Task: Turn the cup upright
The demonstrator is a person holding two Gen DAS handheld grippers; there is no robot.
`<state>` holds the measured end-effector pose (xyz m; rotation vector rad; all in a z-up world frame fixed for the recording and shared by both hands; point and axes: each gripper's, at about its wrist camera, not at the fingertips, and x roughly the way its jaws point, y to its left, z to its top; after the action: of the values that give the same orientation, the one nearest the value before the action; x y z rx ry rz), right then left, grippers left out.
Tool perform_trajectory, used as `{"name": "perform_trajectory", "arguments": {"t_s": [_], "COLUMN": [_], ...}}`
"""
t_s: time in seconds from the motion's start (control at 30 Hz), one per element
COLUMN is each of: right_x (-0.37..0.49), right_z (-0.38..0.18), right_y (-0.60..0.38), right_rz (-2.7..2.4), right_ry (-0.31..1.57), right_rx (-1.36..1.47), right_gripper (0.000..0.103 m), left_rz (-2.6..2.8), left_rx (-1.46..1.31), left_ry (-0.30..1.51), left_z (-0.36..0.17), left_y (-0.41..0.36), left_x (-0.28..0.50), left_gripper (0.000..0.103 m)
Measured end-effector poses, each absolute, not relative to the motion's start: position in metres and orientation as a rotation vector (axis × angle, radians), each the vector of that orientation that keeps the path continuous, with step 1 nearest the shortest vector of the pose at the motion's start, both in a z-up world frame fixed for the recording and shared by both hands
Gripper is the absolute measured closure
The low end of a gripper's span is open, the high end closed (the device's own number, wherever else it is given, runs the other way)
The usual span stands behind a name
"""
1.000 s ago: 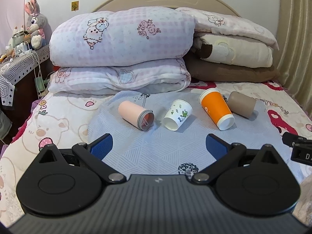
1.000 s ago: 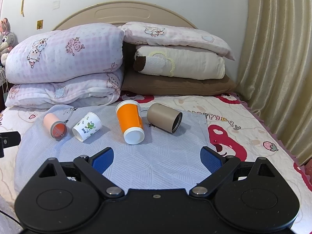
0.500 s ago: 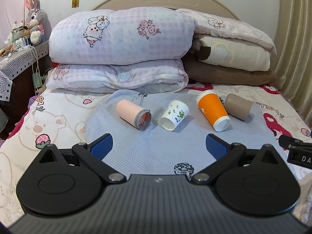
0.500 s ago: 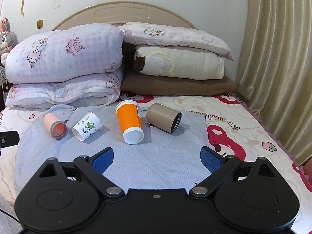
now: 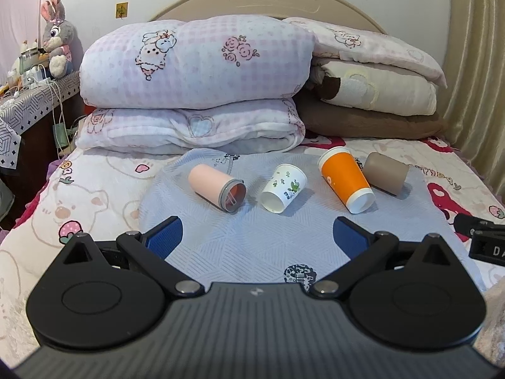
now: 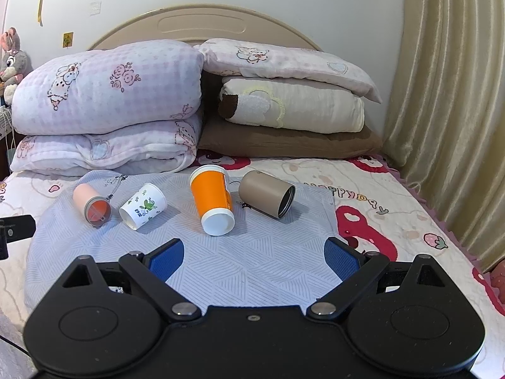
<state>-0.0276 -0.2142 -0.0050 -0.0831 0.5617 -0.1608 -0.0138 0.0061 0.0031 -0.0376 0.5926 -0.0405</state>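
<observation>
Several cups lie on their sides in a row on a grey-blue mat (image 5: 252, 246) on the bed: a pink cup (image 5: 216, 186), a white cup with green leaves (image 5: 283, 188), an orange cup (image 5: 345, 178) and a brown cup (image 5: 385, 173). They also show in the right wrist view: pink cup (image 6: 90, 203), white cup (image 6: 142, 206), orange cup (image 6: 212, 199), brown cup (image 6: 266, 198). My left gripper (image 5: 257, 237) is open and empty, in front of the pink and white cups. My right gripper (image 6: 254, 257) is open and empty, in front of the orange cup.
Folded quilts (image 5: 192, 91) and stacked pillows (image 6: 290, 107) stand behind the cups against the headboard. A side table (image 5: 28, 101) with a plush rabbit stands at the left. A curtain (image 6: 448, 94) hangs at the right. The right gripper's edge (image 5: 483, 240) shows at the left view's right.
Both grippers have drifted slightly; in the left wrist view the cups sit a little higher and further left than one second ago. Jaws stay open. No cup has moved.
</observation>
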Motion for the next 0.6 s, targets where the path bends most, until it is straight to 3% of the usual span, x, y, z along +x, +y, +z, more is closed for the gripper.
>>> {"name": "perform_trajectory", "arguments": {"t_s": [0.6], "right_x": [-0.0280], "right_z": [-0.0074], "right_y": [-0.2164], "right_rz": [-0.164], "right_ry": [0.575], "right_rx": [-0.083], "right_gripper": [0.005], "left_rz": [-0.071], "left_rx": [-0.082], "left_ry": [0.652], "left_z": [-0.0003], "left_y": [0.0123], "left_x": [-0.0093], "left_gripper": [0.000]}}
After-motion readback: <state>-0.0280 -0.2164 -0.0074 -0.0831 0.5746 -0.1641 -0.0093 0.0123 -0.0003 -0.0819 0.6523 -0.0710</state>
